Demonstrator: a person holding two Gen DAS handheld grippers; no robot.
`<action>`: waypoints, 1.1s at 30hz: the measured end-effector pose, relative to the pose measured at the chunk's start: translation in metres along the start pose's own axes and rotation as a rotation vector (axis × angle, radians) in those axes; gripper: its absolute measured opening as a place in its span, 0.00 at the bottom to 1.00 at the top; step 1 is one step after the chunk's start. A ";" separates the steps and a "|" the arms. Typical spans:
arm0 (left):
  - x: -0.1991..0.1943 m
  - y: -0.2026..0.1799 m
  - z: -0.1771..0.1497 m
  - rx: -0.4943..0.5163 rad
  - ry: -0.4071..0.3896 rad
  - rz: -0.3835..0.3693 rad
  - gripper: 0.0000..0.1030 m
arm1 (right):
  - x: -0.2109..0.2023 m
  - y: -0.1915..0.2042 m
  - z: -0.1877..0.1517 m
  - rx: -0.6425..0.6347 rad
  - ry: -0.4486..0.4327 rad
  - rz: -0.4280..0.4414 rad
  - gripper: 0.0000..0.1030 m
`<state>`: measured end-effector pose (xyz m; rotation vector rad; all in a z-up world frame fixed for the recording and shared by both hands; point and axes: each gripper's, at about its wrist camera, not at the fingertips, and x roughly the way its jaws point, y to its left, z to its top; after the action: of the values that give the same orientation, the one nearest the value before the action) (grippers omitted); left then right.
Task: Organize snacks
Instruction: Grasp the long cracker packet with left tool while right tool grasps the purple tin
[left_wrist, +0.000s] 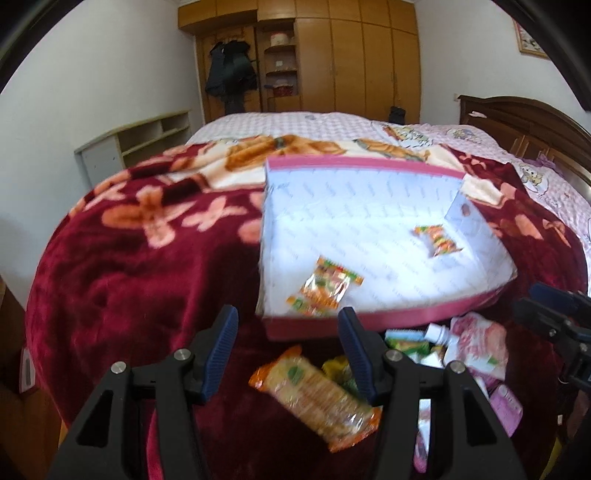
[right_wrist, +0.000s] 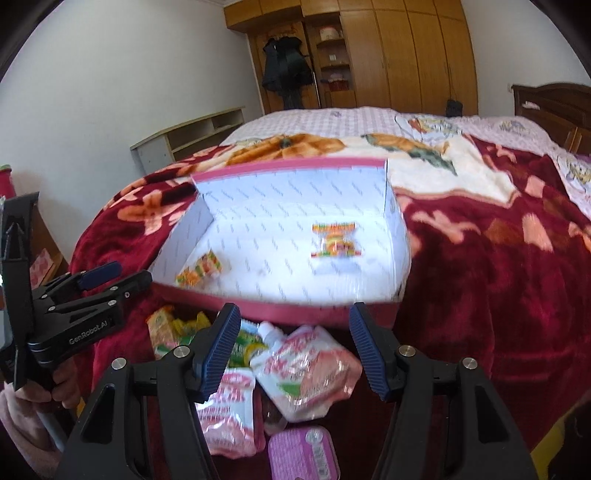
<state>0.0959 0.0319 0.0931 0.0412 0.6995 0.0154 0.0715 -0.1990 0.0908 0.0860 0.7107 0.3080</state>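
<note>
Left tool (left_wrist: 288, 321) low centre of the left view, jaws apart, nothing between them. Just past its fingers an orange cracker pack (left_wrist: 317, 398) lies tilted on the red blanket (left_wrist: 129, 266). Right of it, lower right of that view, a loose heap: small green-yellow packs (left_wrist: 406, 341), a white bottle (left_wrist: 437, 334), a pink pouch (left_wrist: 476, 341).

Right tool (right_wrist: 293, 325) low centre of the right view, also released, gripping nothing. Under and between its fingers sit two pink pouches (right_wrist: 306, 373), the nearer one (right_wrist: 231, 413) at lower left, and a pink tin (right_wrist: 303, 458) at the bottom edge. The left tool shows at the left edge of this view, a hand (right_wrist: 64, 384) on its handle.

Beyond the heap, mid-frame in both views, a white box (right_wrist: 295, 284) with red rim stands open on the bed. Inside: one gummy bag (right_wrist: 336, 240) toward the right, another (right_wrist: 199, 273) near the front left corner, well apart.

Far: pink sheet (right_wrist: 332, 118), wooden wardrobe (right_wrist: 406, 55) top centre, dark coats (right_wrist: 286, 70) hanging, low shelf (right_wrist: 192, 138) at the left wall. Frames are blurry.
</note>
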 end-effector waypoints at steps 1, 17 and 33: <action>0.001 0.002 -0.004 -0.013 0.011 -0.006 0.58 | 0.000 0.000 -0.003 0.003 0.004 0.002 0.61; 0.026 0.006 -0.039 -0.176 0.147 -0.033 0.58 | -0.009 -0.005 -0.064 0.019 -0.001 -0.079 0.61; 0.043 -0.016 -0.063 -0.226 0.099 0.063 0.66 | -0.002 -0.021 -0.096 0.058 0.008 -0.051 0.61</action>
<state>0.0884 0.0191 0.0167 -0.1549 0.7920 0.1580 0.0122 -0.2218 0.0156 0.1216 0.7285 0.2391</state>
